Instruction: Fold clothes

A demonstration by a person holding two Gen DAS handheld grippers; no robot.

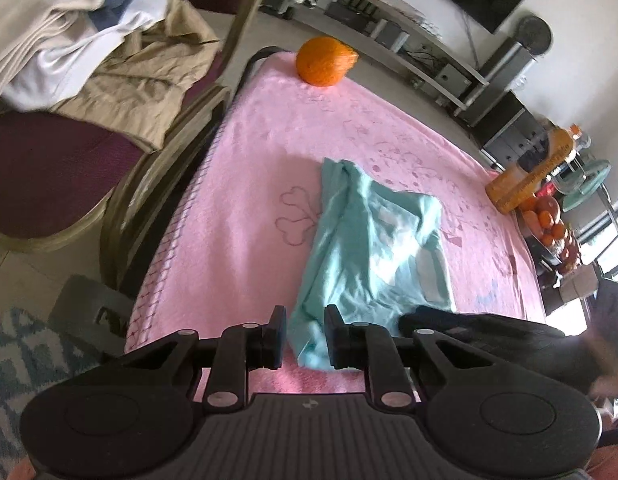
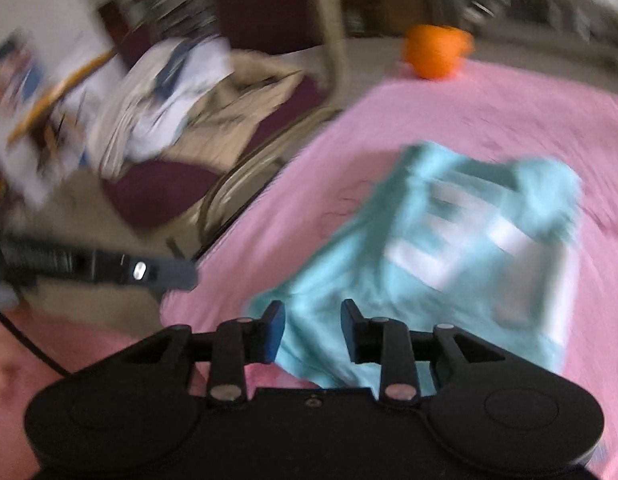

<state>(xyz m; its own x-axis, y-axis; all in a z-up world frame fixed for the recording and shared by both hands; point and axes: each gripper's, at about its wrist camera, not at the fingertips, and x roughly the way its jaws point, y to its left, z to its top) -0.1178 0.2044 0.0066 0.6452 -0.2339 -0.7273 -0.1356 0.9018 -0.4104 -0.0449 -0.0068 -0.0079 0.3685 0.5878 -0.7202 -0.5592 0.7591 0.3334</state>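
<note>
While the crumpled turquoise cotton shirt [image 1: 365, 240] lies part-folded on the pink embroidered blanket [image 1: 249, 152], both the left gripper [image 1: 305, 336] and right gripper [image 2: 313, 330] are held agape and empty over its near hem, where a pinch is judged needed next.

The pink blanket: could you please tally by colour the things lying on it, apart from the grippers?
Light blue: 1, the shirt
Orange: 1, the round orange thing
Total: 2 on the pink blanket
</note>
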